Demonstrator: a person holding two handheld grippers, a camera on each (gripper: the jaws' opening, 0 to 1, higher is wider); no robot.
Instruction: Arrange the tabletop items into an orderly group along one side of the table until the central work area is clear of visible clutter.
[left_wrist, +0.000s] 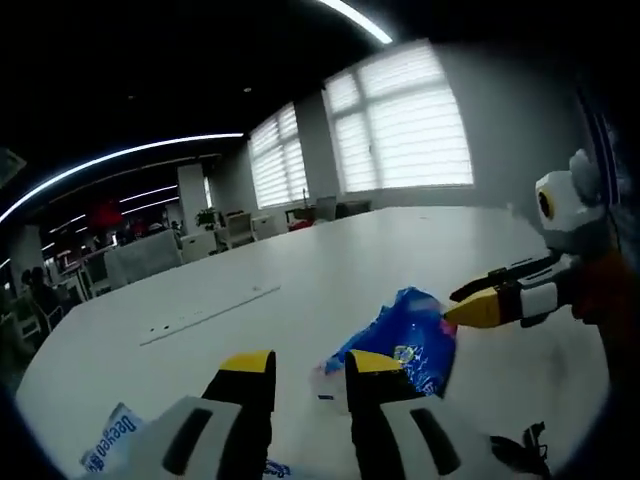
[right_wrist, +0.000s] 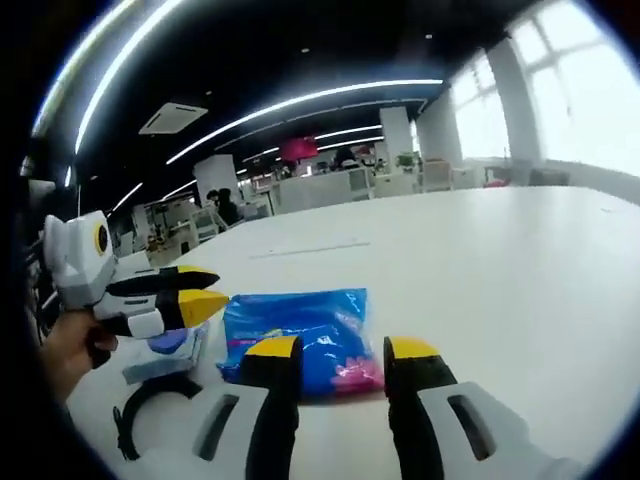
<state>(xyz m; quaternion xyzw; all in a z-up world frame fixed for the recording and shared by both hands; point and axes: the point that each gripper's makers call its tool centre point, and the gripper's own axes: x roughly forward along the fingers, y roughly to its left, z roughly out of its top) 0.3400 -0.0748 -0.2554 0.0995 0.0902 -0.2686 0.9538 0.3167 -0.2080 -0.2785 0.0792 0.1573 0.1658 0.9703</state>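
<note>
A blue plastic packet (left_wrist: 405, 340) lies on the white table (left_wrist: 400, 240), just ahead and to the right of my left gripper (left_wrist: 310, 368), which stands open. A small white item (left_wrist: 325, 385) sits between its jaws. My right gripper's yellow-tipped fingers (left_wrist: 480, 310) reach in from the right, touching the packet's far edge. In the right gripper view the blue packet (right_wrist: 300, 335) lies directly in front of my open right gripper (right_wrist: 342, 352), its near edge between the jaws. The left gripper's fingers (right_wrist: 190, 298), held by a hand (right_wrist: 70, 350), point at the packet's left side.
A white packet with blue lettering (left_wrist: 110, 440) lies at the near left. A black strap loop (right_wrist: 150, 400) and a pale wrapped item (right_wrist: 165, 352) rest left of the blue packet. A long slot (left_wrist: 210, 310) crosses the table (right_wrist: 500, 280). Chairs and desks stand beyond.
</note>
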